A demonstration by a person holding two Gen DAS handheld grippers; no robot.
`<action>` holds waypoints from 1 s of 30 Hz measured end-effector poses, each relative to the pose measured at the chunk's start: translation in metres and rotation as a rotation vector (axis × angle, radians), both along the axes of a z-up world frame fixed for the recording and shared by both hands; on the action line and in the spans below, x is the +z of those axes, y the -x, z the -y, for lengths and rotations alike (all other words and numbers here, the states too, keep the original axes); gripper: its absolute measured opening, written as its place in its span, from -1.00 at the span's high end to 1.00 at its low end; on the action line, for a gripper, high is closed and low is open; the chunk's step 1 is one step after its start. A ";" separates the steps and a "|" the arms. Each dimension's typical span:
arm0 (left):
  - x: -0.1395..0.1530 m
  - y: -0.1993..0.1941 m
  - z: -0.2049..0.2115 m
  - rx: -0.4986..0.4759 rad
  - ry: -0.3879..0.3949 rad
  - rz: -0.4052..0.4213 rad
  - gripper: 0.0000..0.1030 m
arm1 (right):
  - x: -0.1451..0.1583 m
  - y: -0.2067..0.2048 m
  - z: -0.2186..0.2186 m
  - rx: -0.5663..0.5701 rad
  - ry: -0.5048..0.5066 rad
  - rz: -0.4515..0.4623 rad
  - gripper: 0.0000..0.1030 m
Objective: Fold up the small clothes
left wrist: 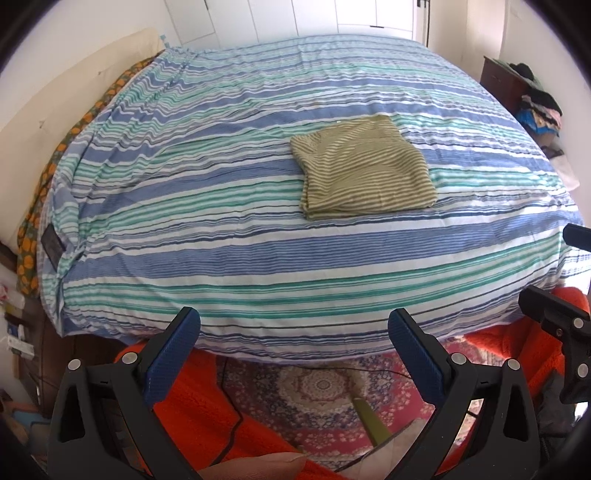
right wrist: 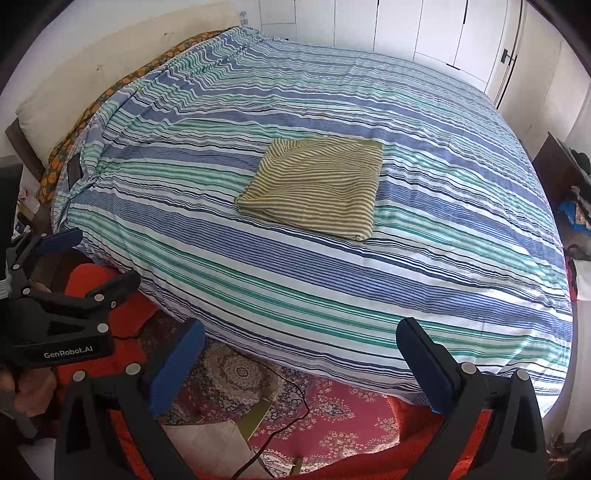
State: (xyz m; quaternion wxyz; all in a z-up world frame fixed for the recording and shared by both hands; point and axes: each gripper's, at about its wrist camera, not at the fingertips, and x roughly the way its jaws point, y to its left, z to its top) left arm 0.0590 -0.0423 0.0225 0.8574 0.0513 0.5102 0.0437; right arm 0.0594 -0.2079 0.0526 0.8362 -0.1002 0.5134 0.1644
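Nearest: left tool [left wrist: 294, 326] and right tool [right wrist: 300, 338] both w/ blue-padded fingers spread wide, nothing held, hanging off the bed's near edge above a patterned red rug [left wrist: 325, 387] w/ a black cable [right wrist: 295, 398] across it. Past them the bed [right wrist: 258, 280], blue/green/white striped cover, fills both views. Approx. mid-bed lies the olive-striped garment [right wrist: 314, 184], folded to a flat rectangle, well apart from both tools; further back, a cream headboard [right wrist: 122, 62] on the left and white closet doors [right wrist: 424, 29].
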 end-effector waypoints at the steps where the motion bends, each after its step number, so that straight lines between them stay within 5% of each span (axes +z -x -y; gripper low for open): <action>1: 0.000 0.000 0.000 -0.001 0.001 -0.001 -0.98 | 0.001 0.001 -0.001 -0.001 0.012 0.008 -0.99; 30: 0.005 0.000 0.003 -0.015 0.028 -0.004 -0.98 | 0.014 0.002 0.001 -0.021 0.018 0.037 -0.99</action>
